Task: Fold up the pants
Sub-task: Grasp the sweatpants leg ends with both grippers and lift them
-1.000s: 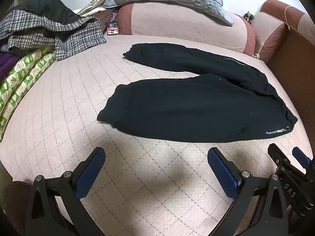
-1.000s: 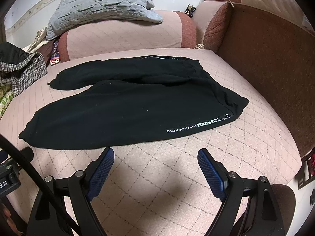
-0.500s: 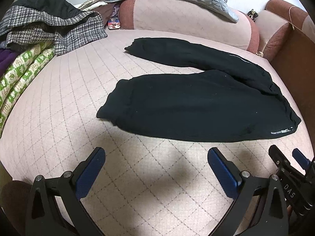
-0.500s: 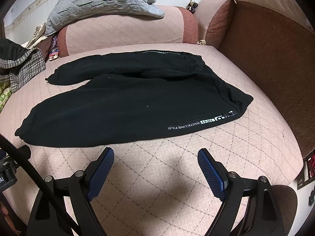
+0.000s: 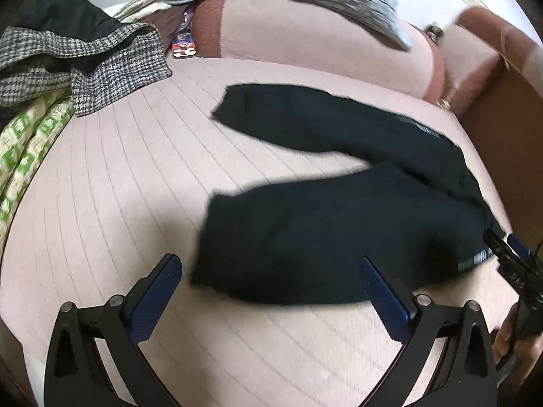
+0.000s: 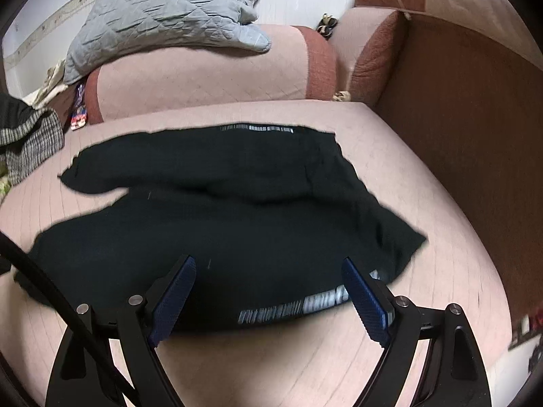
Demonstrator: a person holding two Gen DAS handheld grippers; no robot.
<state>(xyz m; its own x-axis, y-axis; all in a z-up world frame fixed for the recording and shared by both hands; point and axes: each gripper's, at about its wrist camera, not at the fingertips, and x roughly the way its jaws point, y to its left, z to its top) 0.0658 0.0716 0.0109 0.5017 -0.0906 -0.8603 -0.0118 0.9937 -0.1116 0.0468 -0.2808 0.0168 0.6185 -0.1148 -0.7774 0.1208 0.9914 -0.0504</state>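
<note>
1. Two tools show, one per wrist view, and both have their blue-padded fingers spread wide apart, gripping nothing.
2. Black pants (image 5: 339, 230) lie flat on a pink quilted bed (image 5: 118, 203), their two legs reaching left and splayed apart in a V, the waist end to the right.
3. From the left wrist view, the left tool (image 5: 269, 293) hovers at the near edge of the near leg, its left finger (image 5: 154, 300) over bare quilt and its right finger (image 5: 383, 300) over black cloth.
4. From the right wrist view, the right tool (image 6: 268, 293) sits over the waist end of the pants (image 6: 237, 224), both fingers above the fabric, a white lettered stripe (image 6: 295, 307) between them near the near hem.
5. The right tool (image 5: 512, 264) also appears at the right edge of the left view, just beside the waist corner.
6. At the far side, a grey quilted pillow (image 6: 163, 17) rests on a pink bolster (image 6: 203, 78); a checked garment (image 5: 85, 64) lies far left.
7. Both views are motion-blurred.
</note>
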